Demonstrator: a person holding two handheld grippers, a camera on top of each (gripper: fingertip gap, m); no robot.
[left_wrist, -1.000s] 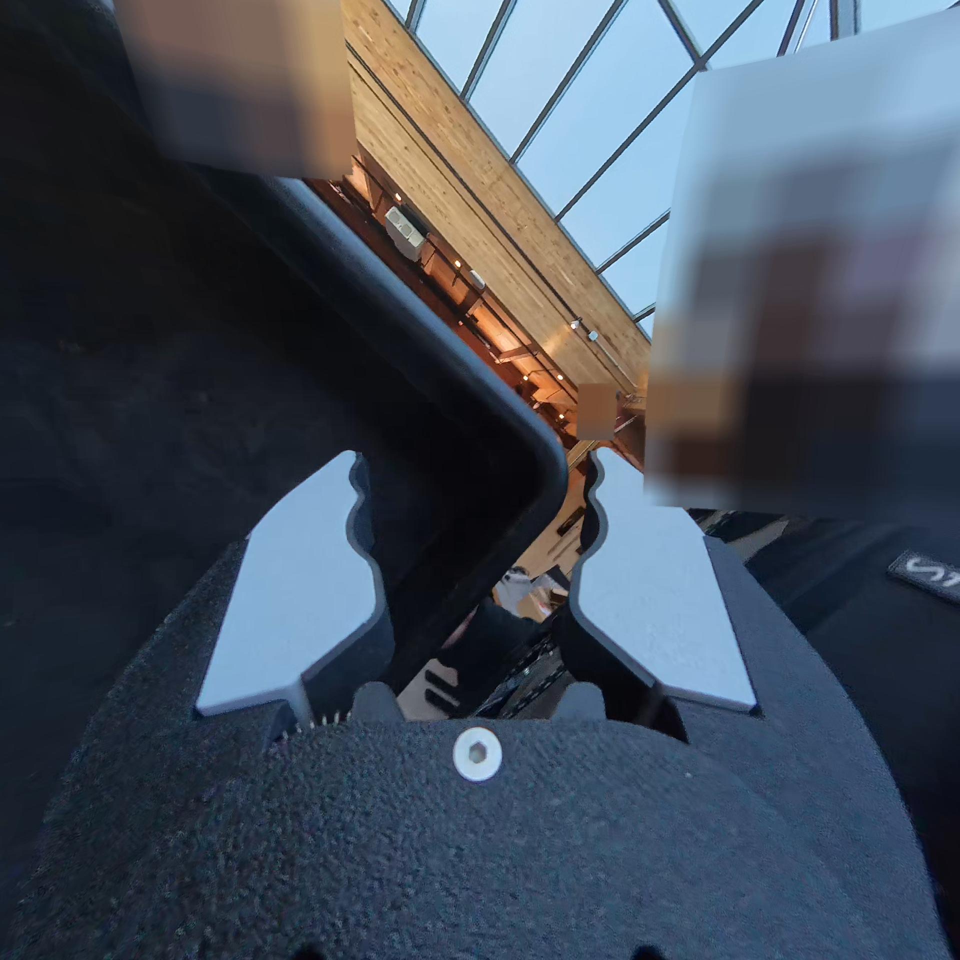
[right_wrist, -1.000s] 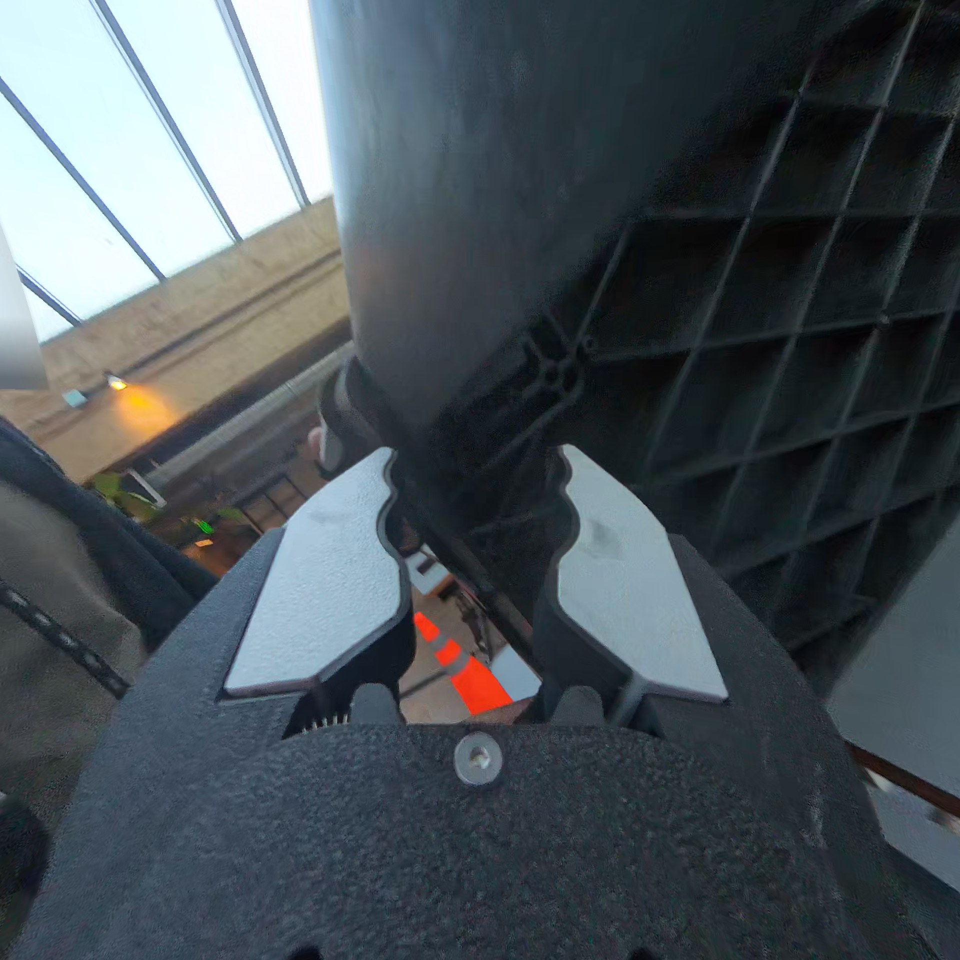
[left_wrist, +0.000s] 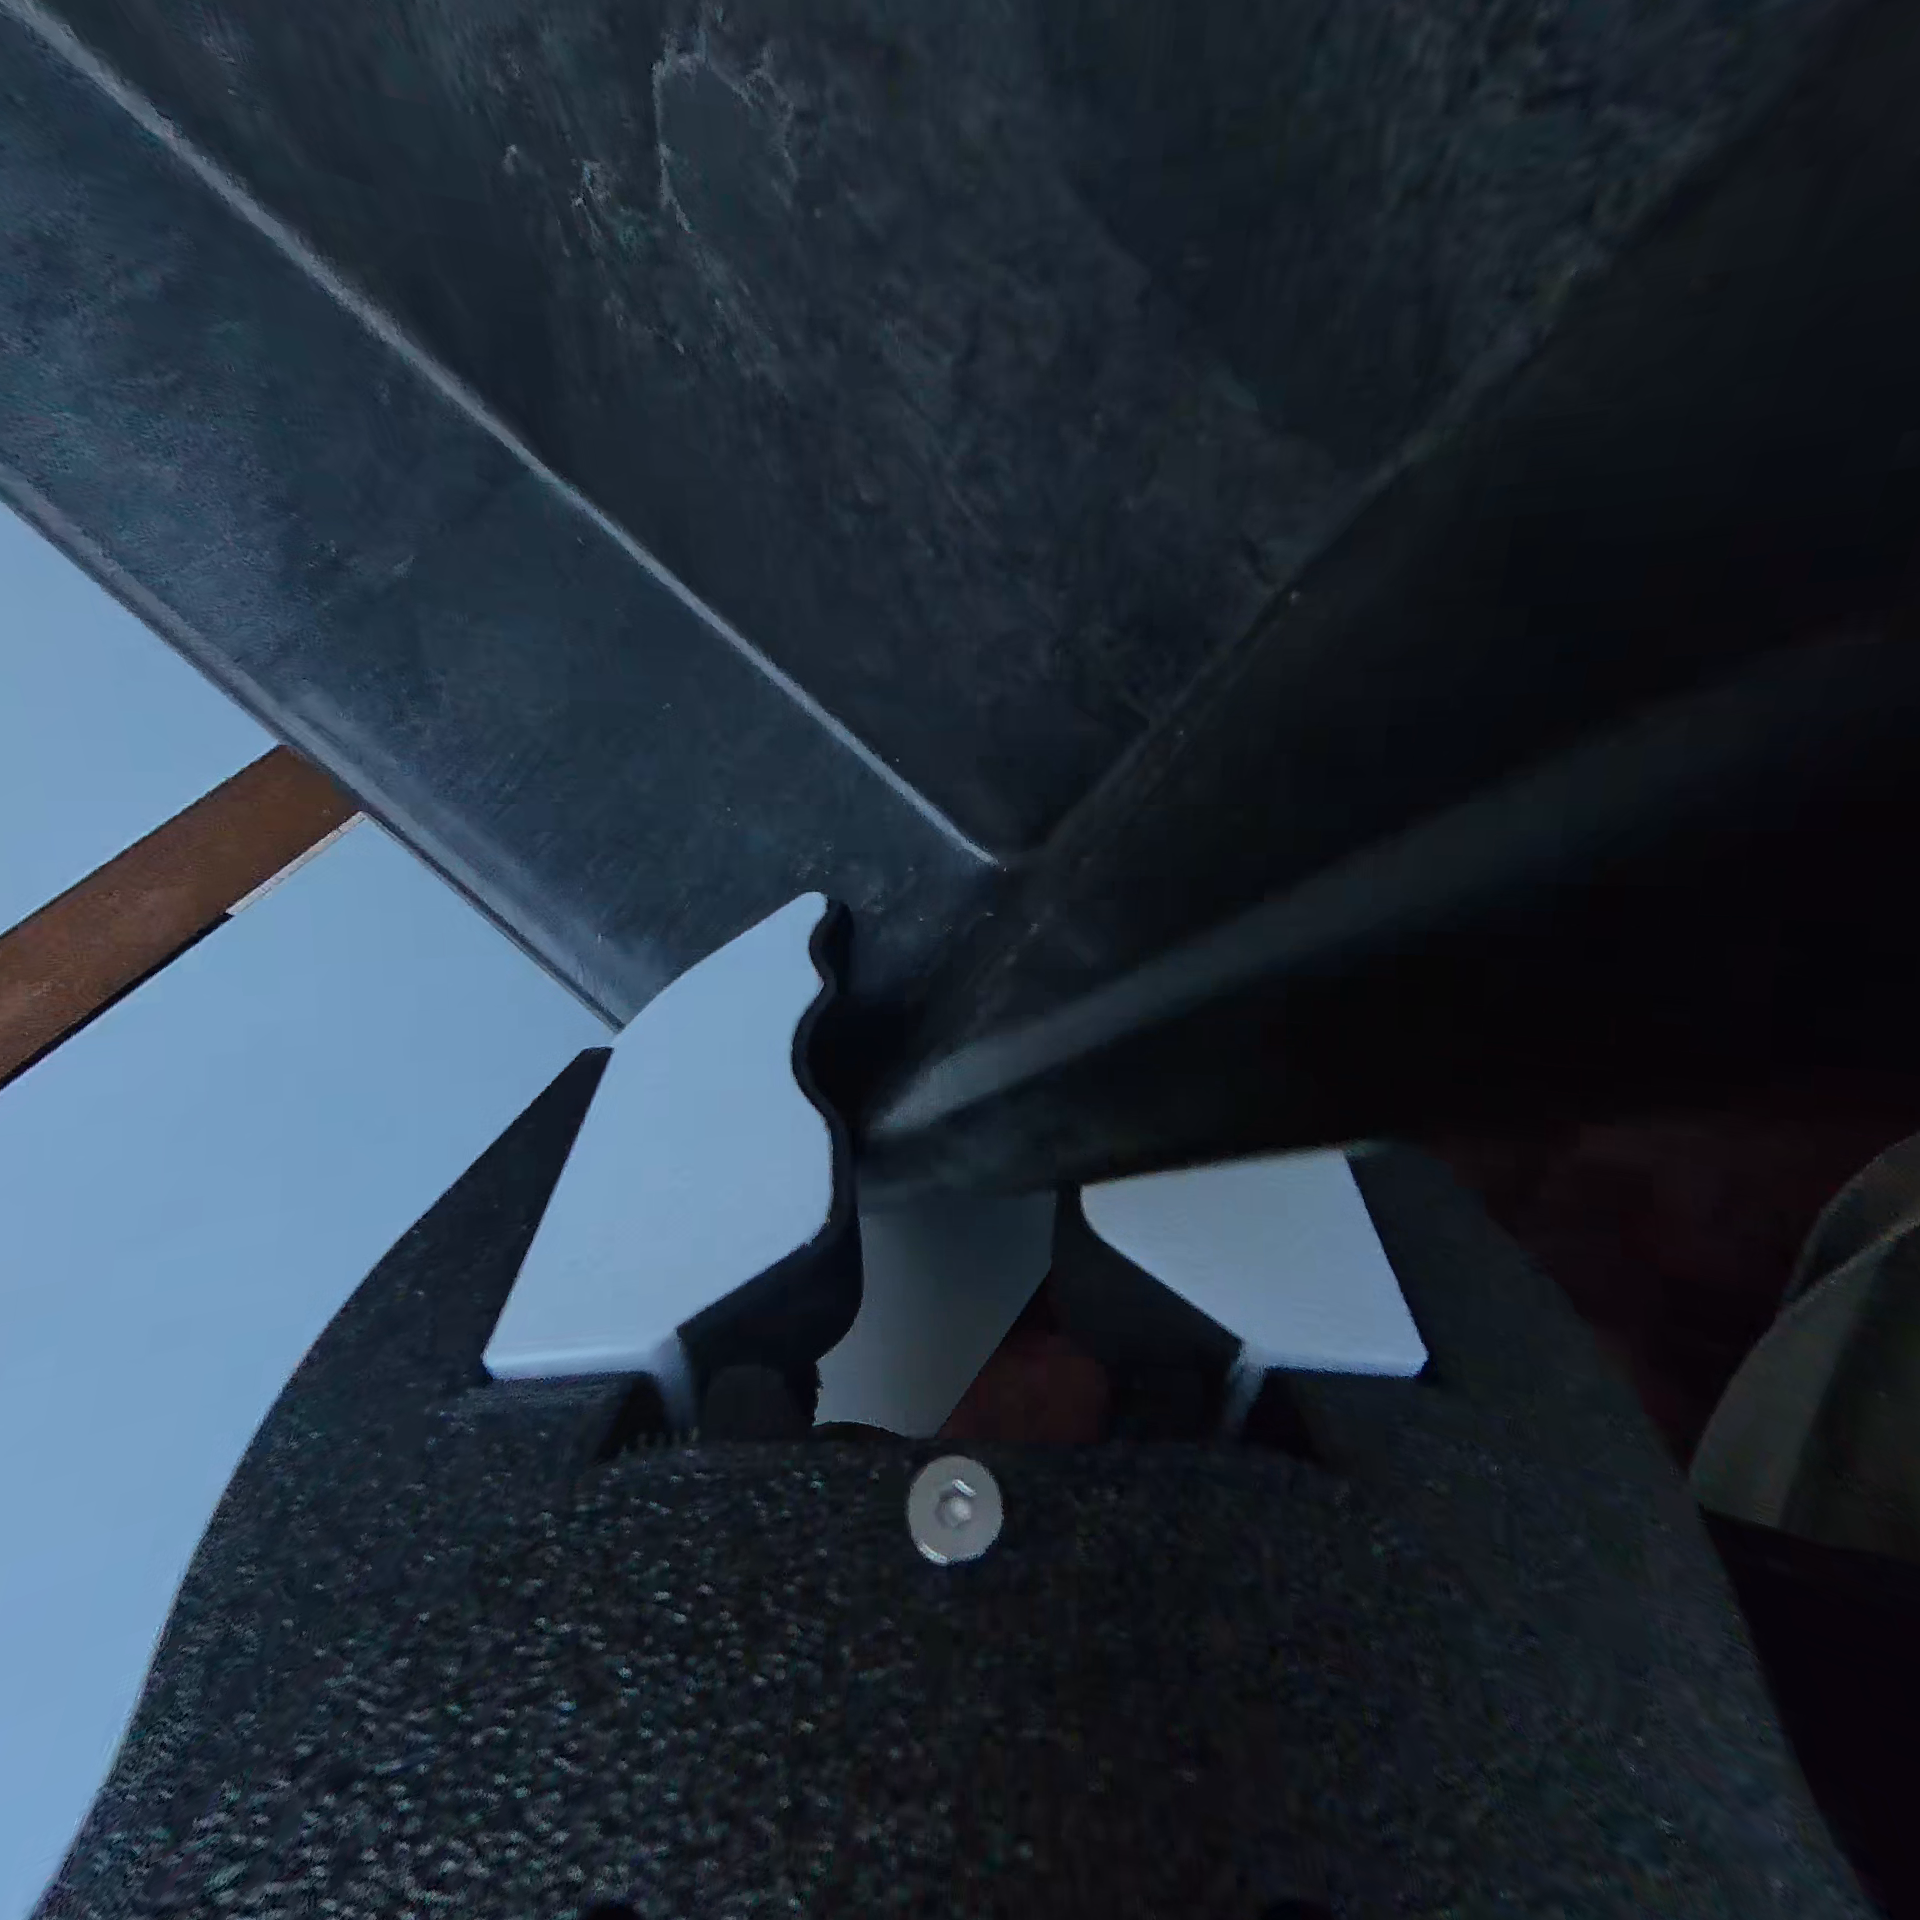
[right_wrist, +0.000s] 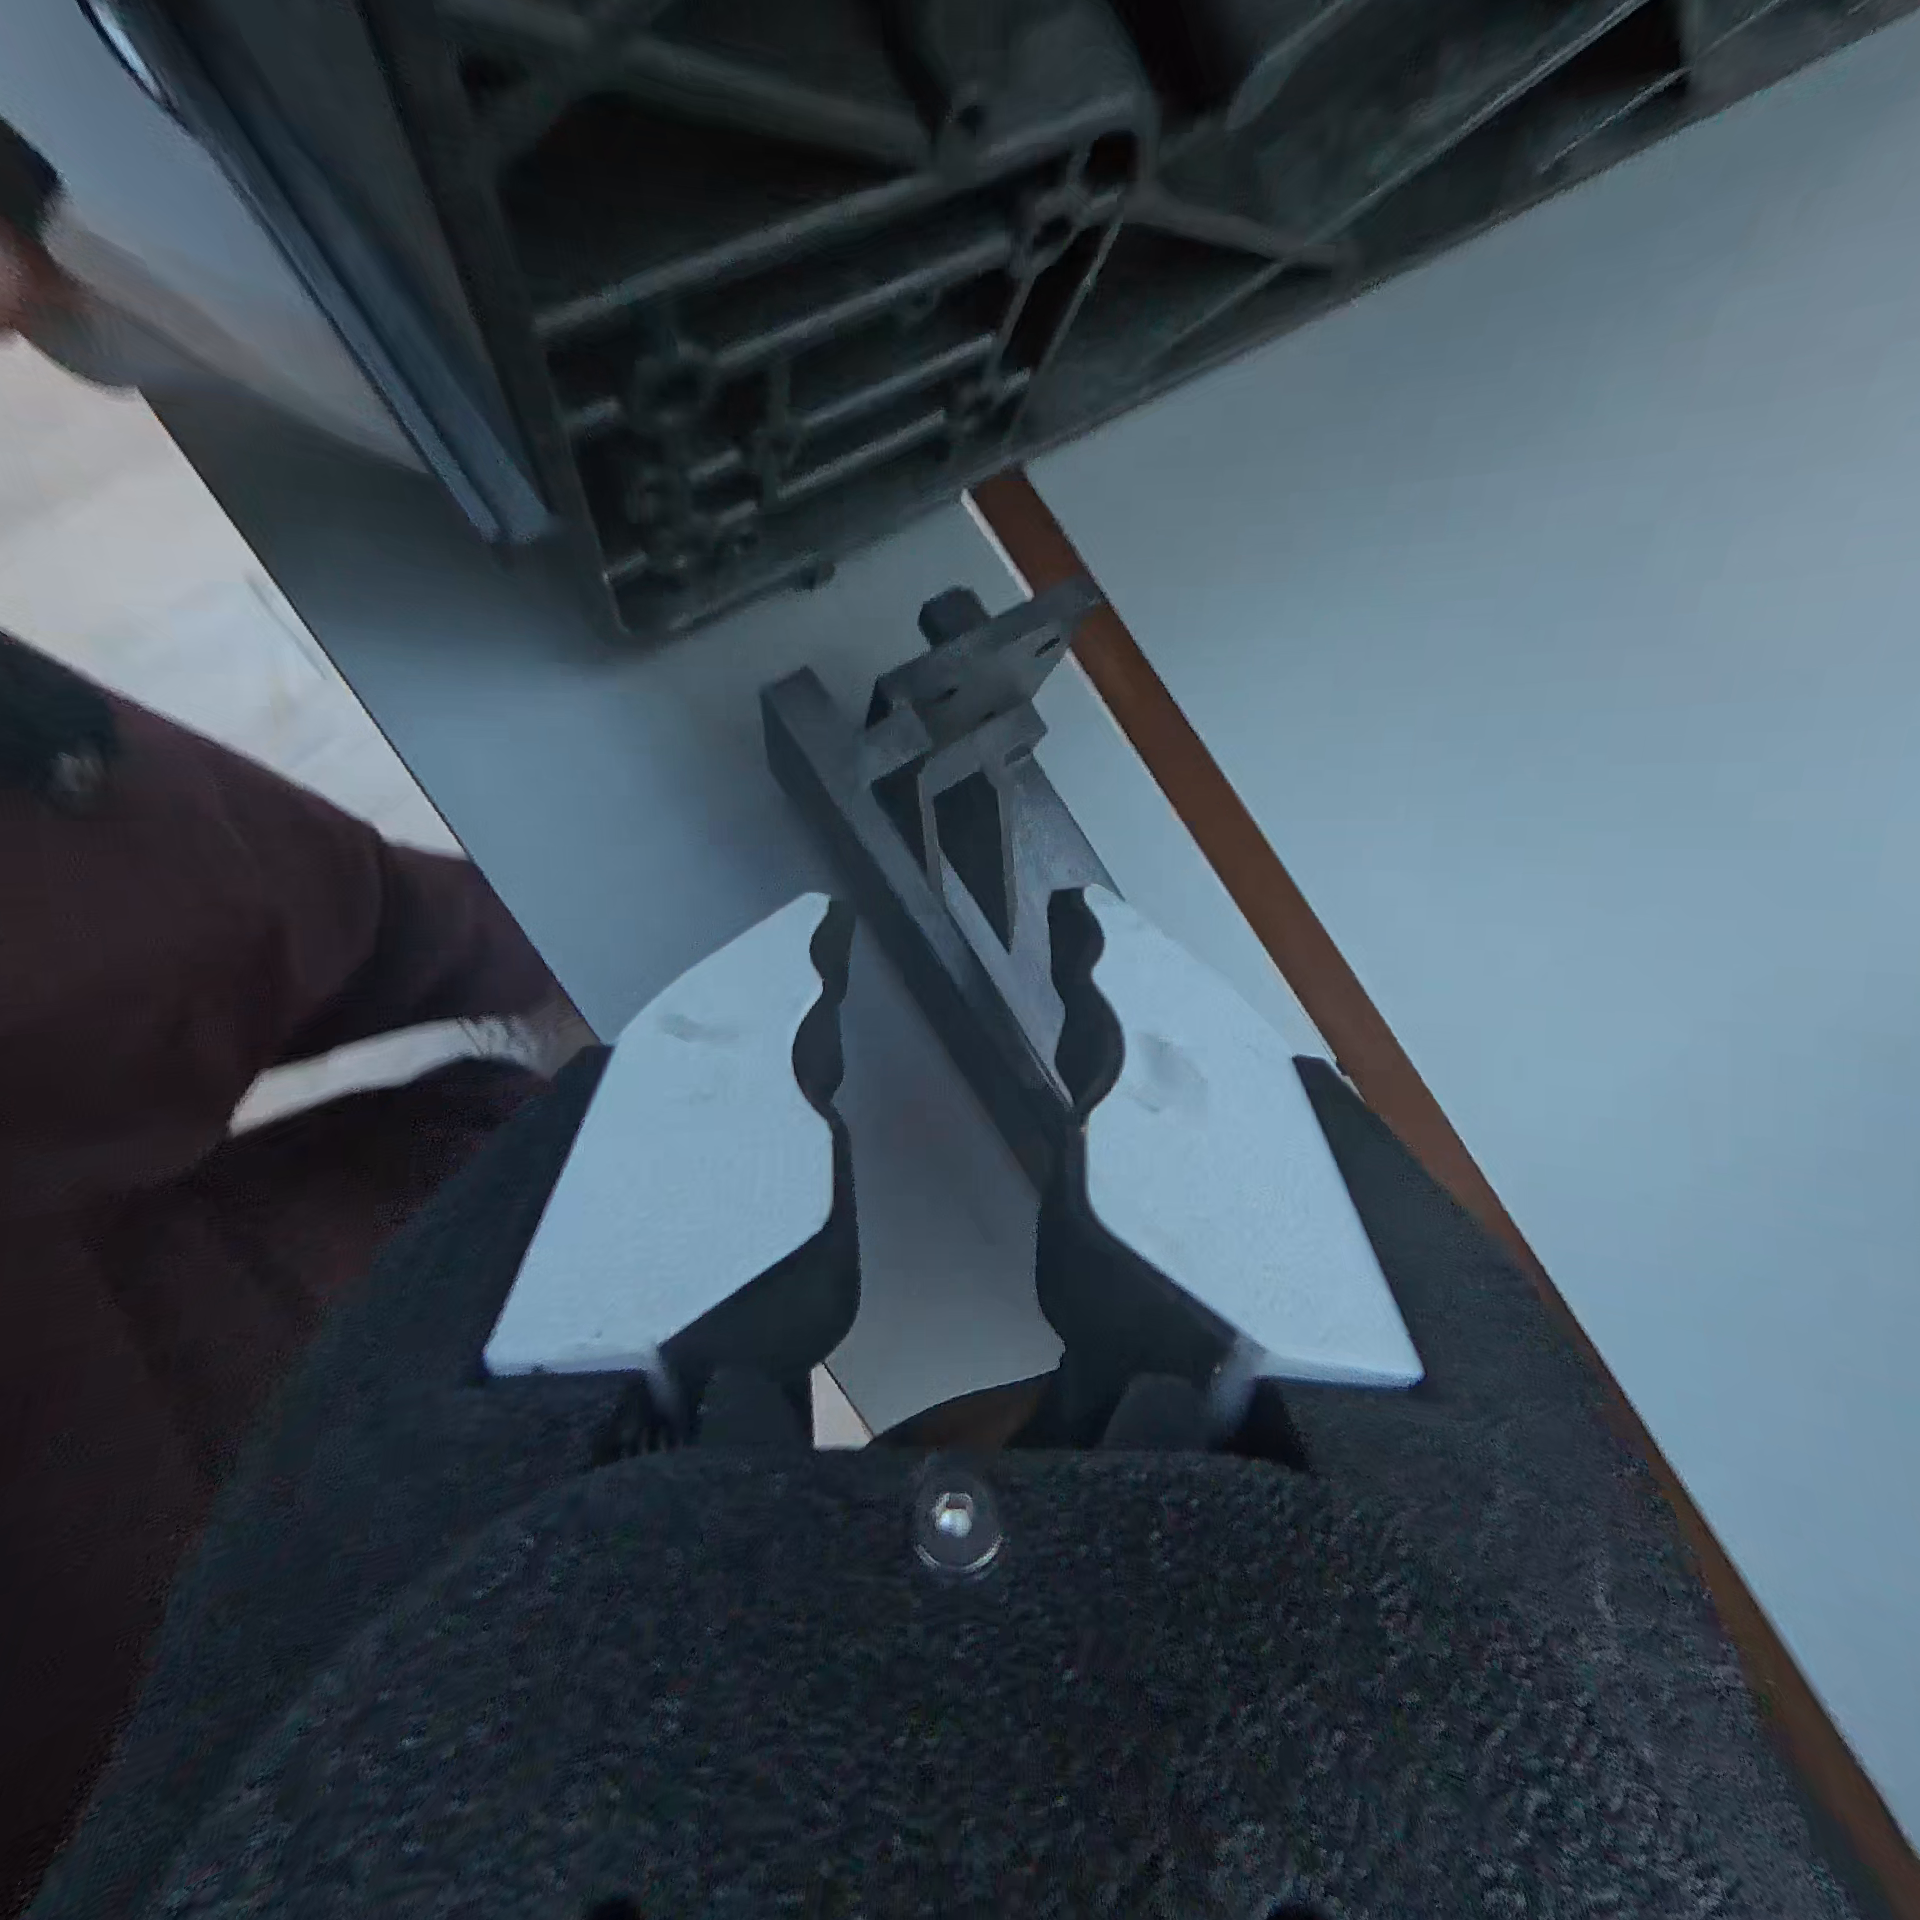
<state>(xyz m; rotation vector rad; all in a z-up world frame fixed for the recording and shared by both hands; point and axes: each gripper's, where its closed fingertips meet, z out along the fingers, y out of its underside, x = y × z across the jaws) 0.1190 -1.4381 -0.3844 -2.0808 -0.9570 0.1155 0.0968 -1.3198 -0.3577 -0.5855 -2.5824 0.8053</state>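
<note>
A big black plastic crate (left_wrist: 935, 416) fills the left wrist view from close up. My left gripper (left_wrist: 940, 1049) is shut on a rim edge of it. The rim crosses in front of the right finger and hides its tip; the left finger (left_wrist: 707, 1143) shows in full. In the right wrist view the crate's ribbed underside (right_wrist: 831, 312) hangs above and ahead of my right gripper (right_wrist: 951, 914). That gripper's jaws stand a little apart with nothing between them. A dark metal bar with a bracket (right_wrist: 935, 790) lies behind them on a white panel.
White panels (right_wrist: 1507, 727) with a brown wooden edge (right_wrist: 1247, 883) lie behind the right gripper. A person's dark red sleeve (right_wrist: 208, 935) is at the left. In the left wrist view there is a brown strip (left_wrist: 156, 914) on white at the left and olive cloth (left_wrist: 1818, 1351) at the right.
Both views have swung away from the glass roof. My left gripper has closed on the crate's rim. My right gripper has come off the crate's ribbed part, which now sits farther off.
</note>
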